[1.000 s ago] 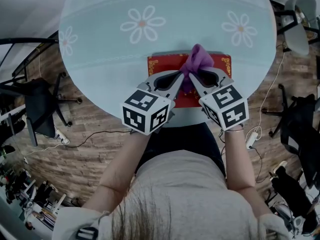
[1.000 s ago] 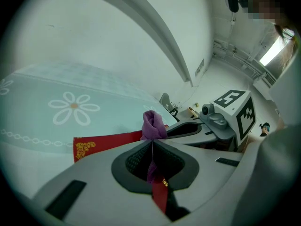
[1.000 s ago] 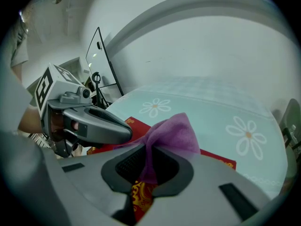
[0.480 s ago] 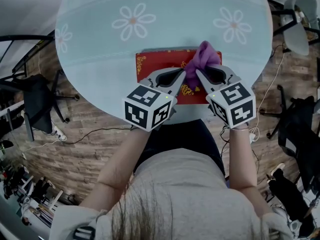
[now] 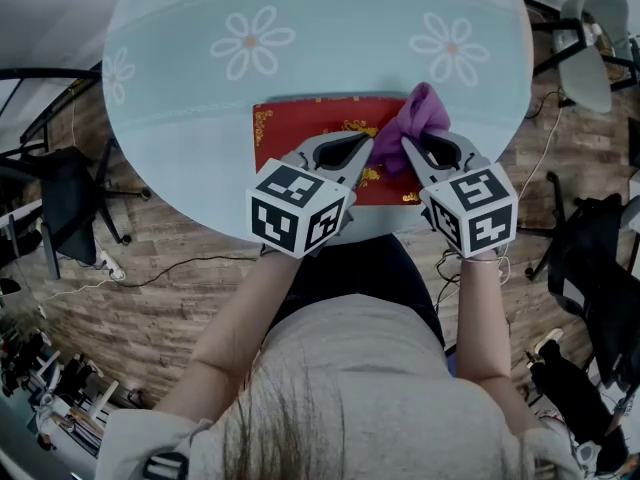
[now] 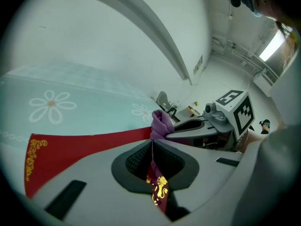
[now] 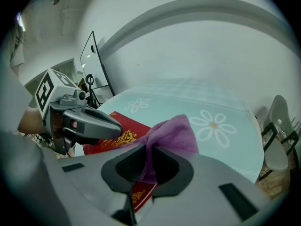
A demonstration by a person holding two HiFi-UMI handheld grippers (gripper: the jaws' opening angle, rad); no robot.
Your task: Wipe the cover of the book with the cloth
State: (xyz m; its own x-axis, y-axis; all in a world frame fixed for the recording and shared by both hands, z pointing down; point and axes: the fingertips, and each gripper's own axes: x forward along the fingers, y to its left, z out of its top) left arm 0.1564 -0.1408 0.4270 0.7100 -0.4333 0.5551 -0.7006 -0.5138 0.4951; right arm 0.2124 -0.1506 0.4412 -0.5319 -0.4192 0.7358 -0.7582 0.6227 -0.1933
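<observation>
- The worktop (image 5: 330, 58) is round, covered in pale blue-green with white daisy prints.
- A red book (image 5: 300, 133) with gold ornament lies flat on it, close to the near edge, its long side running left to right.
- A purple cloth (image 5: 420, 118) sits bunched on the book's right end, over the far right corner.
- The left tongs (image 5: 368, 153) reach in from the near left, low over the book's cover, with their tips at the left side of the cloth.
- In the left gripper view these tongs (image 6: 153, 142) are clenched, a thin edge of cloth (image 6: 162, 123) pinched in the slit between the jaws and the rest bulging up just past the tips; the book (image 6: 75, 149) stretches away to the left beneath them.
- The right tongs (image 5: 408, 148) come in from the near right, tips close beside the left pair's, so that the two meet at the cloth in a narrow V.
- In the right gripper view these tongs (image 7: 143, 147) are clenched on a thicker fold of cloth (image 7: 171, 133), which fans out beyond the tips over the book (image 7: 117, 121) and the worktop (image 7: 221, 98).
- The marker cubes of both tongs hang over the worktop's near edge, above the person's lap.
- On the wood floor, a dark chair (image 5: 70, 208) stands at the left and a pale chair (image 5: 590, 38) at the far right.
</observation>
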